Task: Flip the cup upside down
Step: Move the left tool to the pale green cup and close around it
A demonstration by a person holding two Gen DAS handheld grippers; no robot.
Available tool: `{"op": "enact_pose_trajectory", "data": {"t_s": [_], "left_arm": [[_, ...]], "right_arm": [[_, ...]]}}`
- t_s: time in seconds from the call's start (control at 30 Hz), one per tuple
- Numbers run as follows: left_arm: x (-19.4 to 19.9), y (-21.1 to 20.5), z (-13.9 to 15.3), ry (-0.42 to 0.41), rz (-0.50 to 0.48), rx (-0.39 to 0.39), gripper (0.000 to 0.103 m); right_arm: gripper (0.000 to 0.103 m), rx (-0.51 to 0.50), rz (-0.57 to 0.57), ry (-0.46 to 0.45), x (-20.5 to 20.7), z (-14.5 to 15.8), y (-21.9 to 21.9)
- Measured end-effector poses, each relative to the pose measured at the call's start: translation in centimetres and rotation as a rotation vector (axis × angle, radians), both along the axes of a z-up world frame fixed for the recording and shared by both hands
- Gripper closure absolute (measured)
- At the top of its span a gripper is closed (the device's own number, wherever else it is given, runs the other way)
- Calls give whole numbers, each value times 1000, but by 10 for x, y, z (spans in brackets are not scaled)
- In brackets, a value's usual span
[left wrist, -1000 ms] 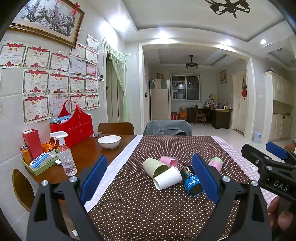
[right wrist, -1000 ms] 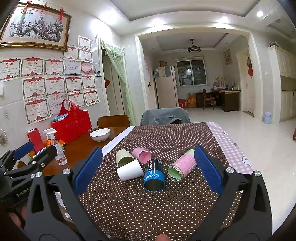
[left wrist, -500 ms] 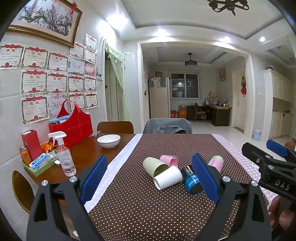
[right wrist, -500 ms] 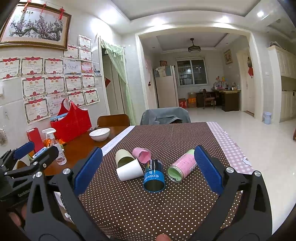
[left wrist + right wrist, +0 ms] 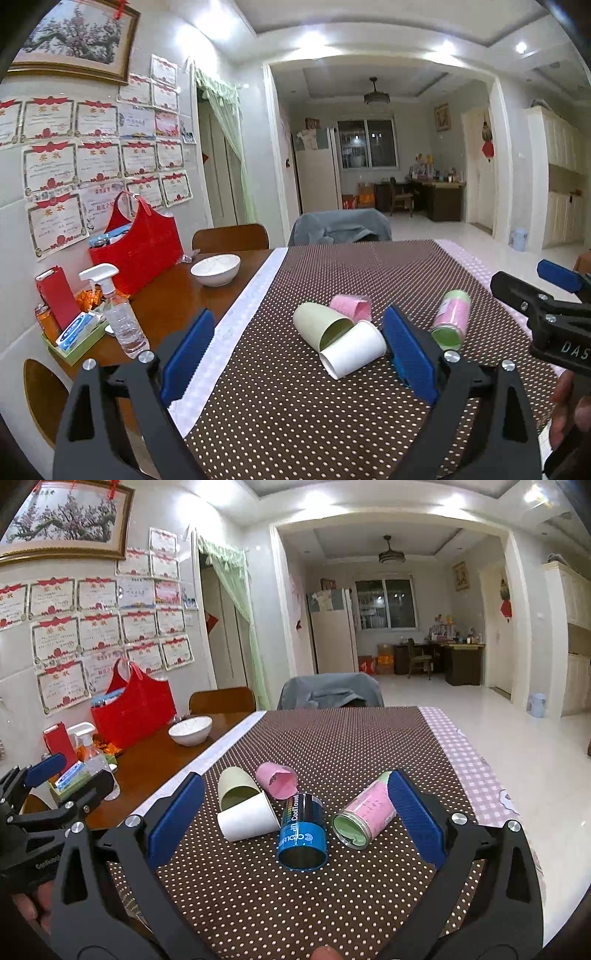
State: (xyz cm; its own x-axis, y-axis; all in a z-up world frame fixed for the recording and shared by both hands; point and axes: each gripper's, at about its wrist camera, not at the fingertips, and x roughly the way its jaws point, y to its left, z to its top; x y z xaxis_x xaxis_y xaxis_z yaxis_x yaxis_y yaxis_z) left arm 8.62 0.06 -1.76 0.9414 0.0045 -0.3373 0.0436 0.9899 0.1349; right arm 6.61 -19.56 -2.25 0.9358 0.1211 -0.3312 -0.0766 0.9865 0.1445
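Left wrist view: your left tongs point(image 5: 297, 352) spread wide, holding nothing, above dotted cloth point(image 5: 295, 406) on counter point(image 5: 166, 295). White cup point(image 5: 352, 354) on its side between pads, touching green cup point(image 5: 319, 328); pink cup point(image 5: 351, 308) just behind. Your right pad point(image 5: 408, 354) hides most of blue can. Pink-green can point(image 5: 450, 319) lies further right. Bowl point(image 5: 216, 269), spray bottle point(image 5: 118, 314), red bag point(image 5: 140, 247) off to left.

Right wrist view: your right tongs point(image 5: 295, 814) spread, empty. Blue can point(image 5: 303, 834) lies dead centre, white cup point(image 5: 247, 819) touching its left side.
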Motion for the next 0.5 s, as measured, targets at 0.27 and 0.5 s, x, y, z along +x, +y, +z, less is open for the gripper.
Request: {"op": "enact_pose_trajectory", "data": {"t_s": [0.27, 0.5], "left_arm": [[86, -10, -18, 157, 0, 36, 12], [173, -21, -47, 345, 25, 18, 12]], "right_arm": [[6, -41, 8, 119, 66, -19, -16], [6, -31, 3, 212, 119, -39, -41]]}}
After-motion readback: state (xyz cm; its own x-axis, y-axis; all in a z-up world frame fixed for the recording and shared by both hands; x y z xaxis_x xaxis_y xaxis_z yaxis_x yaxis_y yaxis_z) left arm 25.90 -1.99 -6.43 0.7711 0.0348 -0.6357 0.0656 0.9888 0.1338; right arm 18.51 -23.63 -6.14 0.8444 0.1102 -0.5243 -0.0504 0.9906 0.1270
